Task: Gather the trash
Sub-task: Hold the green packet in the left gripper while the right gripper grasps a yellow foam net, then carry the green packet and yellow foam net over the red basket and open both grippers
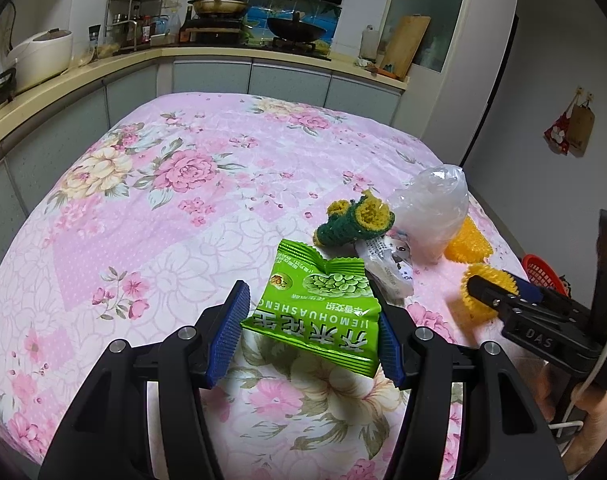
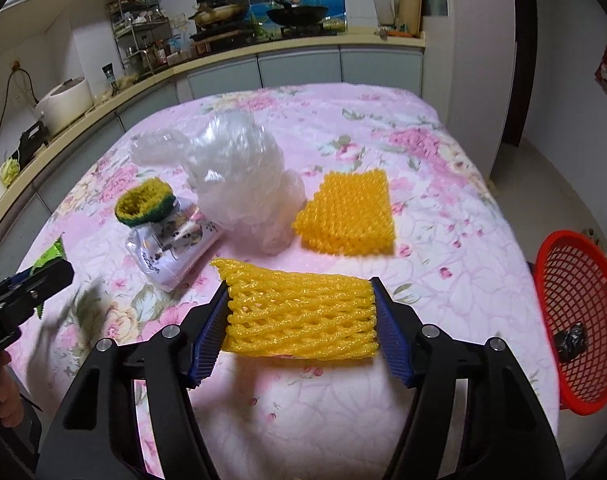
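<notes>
Left wrist view first: at lower centre the left gripper (image 1: 309, 332) pinches the green snack packet (image 1: 317, 308), a blue pad pressed against each side edge, the packet lifted slightly off the pink floral tablecloth (image 1: 163, 208). Just right of it, above centre, sit a green-and-yellow knitted piece (image 1: 353, 220), a white printed wrapper (image 1: 387, 268) and a crumpled clear plastic bag (image 1: 431, 208), bunched together and touching. At the right edge the right gripper (image 1: 489, 294) reaches in over a yellow foam net.

Over to the right wrist view: at the far left edge the left gripper's black tip shows with a scrap of green beside it. Centre left lie the knitted piece, wrapper and clear bag. At lower centre the right gripper (image 2: 301, 330) clamps a yellow foam net sleeve (image 2: 301, 320), pads against both ends. A second yellow foam net (image 2: 349, 210) lies flat above it, apart. At the right edge, off the table, sits a red mesh basket (image 2: 579, 332) with a small dark lump inside.
</notes>
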The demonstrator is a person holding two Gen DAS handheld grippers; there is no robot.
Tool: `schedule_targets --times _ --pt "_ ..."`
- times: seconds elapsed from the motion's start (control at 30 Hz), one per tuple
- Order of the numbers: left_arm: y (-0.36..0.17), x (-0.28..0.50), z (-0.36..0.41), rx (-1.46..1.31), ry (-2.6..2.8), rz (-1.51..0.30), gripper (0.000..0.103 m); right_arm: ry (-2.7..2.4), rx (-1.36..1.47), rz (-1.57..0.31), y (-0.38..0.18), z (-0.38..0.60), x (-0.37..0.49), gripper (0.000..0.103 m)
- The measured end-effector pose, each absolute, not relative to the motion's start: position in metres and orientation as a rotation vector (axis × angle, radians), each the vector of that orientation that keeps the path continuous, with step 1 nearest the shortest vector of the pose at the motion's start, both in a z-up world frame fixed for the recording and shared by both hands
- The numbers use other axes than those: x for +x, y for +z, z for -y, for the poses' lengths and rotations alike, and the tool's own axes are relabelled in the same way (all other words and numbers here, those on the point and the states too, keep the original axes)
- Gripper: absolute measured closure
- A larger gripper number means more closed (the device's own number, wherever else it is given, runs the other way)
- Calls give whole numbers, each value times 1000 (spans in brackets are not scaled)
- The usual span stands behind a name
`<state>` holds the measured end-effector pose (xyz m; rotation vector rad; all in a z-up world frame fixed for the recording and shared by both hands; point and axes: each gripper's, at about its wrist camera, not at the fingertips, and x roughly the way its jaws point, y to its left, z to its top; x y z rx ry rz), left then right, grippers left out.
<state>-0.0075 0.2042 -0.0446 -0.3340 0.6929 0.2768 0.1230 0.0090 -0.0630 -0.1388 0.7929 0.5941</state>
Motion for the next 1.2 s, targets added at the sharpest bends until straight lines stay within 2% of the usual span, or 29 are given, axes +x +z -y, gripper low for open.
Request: schedule_targets --times 0.6,1.2 --pt "-29 -3 -196 -298 280 -656 47 575 -89 -723 -32 14 122 39" --pt "7 23 -153 -163 228 -560 47 539 -22 -636 2 48 120 39"
